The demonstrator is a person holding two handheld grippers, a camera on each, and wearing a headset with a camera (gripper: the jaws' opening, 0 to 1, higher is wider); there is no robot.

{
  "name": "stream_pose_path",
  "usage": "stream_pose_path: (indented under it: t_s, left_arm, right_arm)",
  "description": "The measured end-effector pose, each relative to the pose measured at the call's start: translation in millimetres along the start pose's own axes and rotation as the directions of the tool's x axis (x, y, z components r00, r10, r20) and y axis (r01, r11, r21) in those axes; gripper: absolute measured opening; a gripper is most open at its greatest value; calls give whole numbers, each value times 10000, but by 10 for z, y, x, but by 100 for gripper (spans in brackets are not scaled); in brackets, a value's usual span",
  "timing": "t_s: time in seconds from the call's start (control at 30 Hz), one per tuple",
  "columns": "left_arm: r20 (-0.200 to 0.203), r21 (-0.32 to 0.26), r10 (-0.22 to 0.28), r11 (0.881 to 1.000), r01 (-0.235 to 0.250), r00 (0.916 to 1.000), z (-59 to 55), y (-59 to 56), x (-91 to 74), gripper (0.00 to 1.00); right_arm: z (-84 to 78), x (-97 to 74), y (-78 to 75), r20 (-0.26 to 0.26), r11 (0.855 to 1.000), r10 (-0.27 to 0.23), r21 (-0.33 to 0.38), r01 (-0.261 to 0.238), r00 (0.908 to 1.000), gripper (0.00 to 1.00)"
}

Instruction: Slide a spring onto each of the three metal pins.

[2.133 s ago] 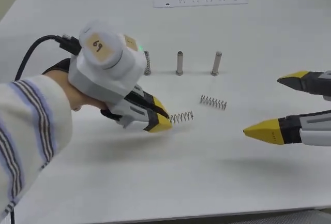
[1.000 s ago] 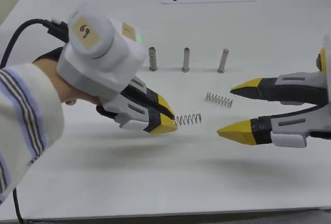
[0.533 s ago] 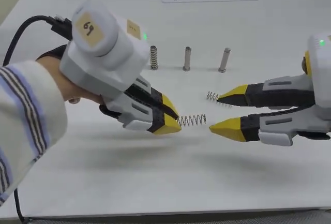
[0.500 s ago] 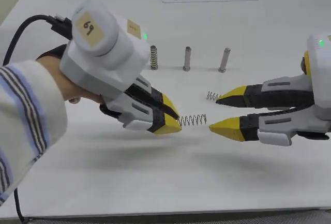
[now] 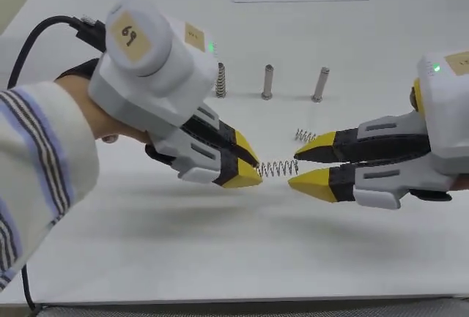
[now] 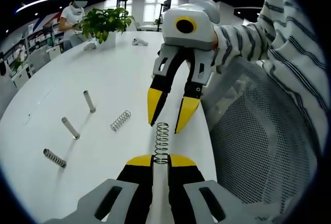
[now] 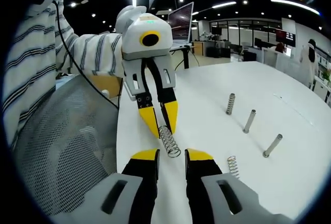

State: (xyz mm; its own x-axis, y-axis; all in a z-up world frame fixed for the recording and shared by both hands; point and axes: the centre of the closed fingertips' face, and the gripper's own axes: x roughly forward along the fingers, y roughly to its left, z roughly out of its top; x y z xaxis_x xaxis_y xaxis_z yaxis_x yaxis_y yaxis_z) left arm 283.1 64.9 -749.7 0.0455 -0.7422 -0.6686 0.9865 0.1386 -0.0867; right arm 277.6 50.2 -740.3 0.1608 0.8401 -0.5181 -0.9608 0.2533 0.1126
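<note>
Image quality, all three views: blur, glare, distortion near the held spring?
Head view: sharp, even light, soft shadows on the table under the left claw and right claw. Left gripper view: heavy fisheye bend, held spring crisp. Right gripper view: same bend, dim background, no glare.

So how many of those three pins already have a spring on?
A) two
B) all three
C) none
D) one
D: one spring sits on the leftmost pin in the head view; middle pin and right pin stand bare. The left tool holds a second spring.
</note>
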Motion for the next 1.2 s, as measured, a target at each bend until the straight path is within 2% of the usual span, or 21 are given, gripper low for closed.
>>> stream_pose_path:
  t_s: [0.3, 0.47, 0.7, 0.97, 1.2]
  left_arm:
    - [92, 21, 38, 10000, -38, 10000, 11, -3, 4, 2]
    - [48, 56, 19, 10000, -19, 10000, -4, -13, 7, 2]
    - [56, -12, -114, 9999, 114, 9999, -32, -60, 30, 2]
    - [-49, 224, -169, 9996, 170, 9998, -54, -79, 60, 2]
    - [192, 315, -169, 9994, 163, 9997, -31, -88, 114, 2]
  right_arm:
    - [-37, 22, -19, -111, 10000, -54, 9, 54, 9999, 9]
    - [-49, 38, -9, -158, 10000, -13, 23, 14, 9999, 9]
    - [-79, 31, 42, -296, 9996, 293, 72, -291, 9991, 9]
    - [-71, 2, 82, -330, 9983, 571, 112, -568, 9978, 8]
    - [-64, -43, 76, -624, 9983, 575, 39, -574, 9964, 8]
